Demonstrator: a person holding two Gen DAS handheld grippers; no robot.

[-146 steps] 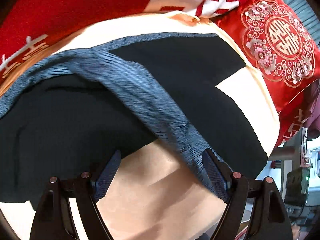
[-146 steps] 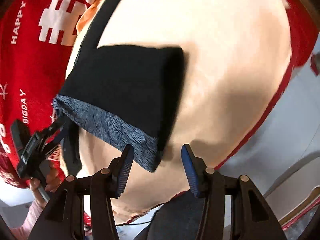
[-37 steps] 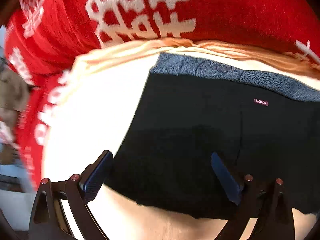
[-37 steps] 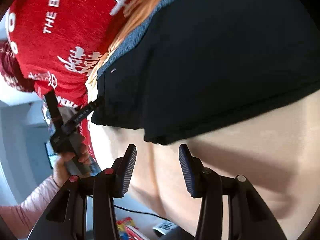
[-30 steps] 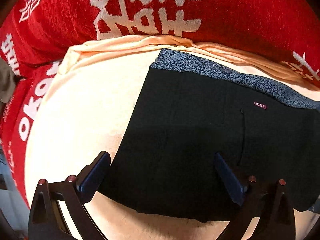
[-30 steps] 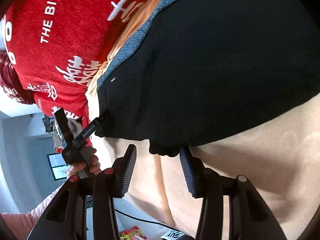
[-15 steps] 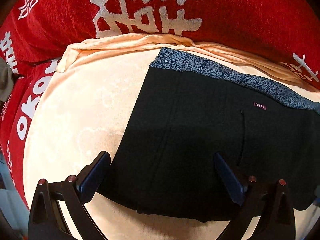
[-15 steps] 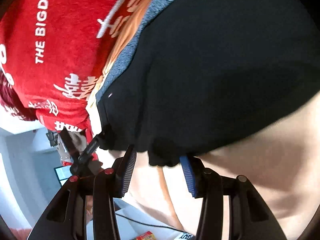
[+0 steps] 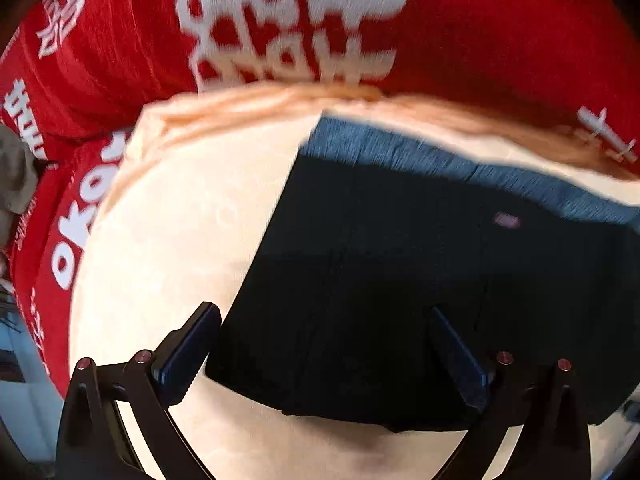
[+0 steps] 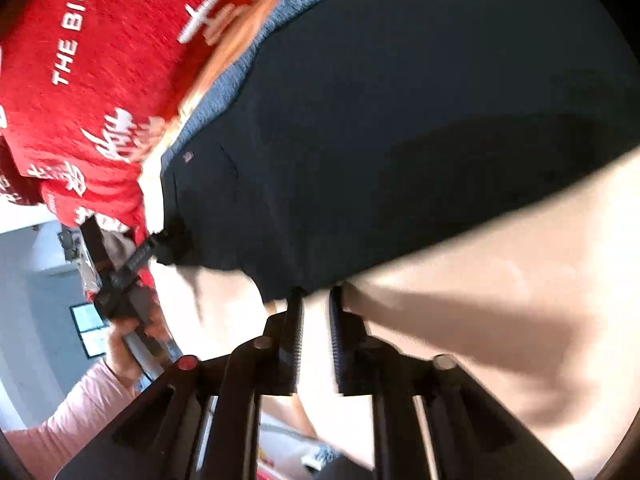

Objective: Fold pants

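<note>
We see the left gripper with jaws spread wide. Our right gripper has its jaws drawn nearly together, a narrow gap between.

You've got white lettering on the red blanket in your right wrist view: "THE BIGD" reads clearly, running up toward the top edge, with white Chinese-style characters below it too smeared to read. In your left wrist view the same red blanket shows big white characters up top, blurred, and "OKO" down the left side. The small tag on the pants is a pinkish blur, unreadable.
</note>
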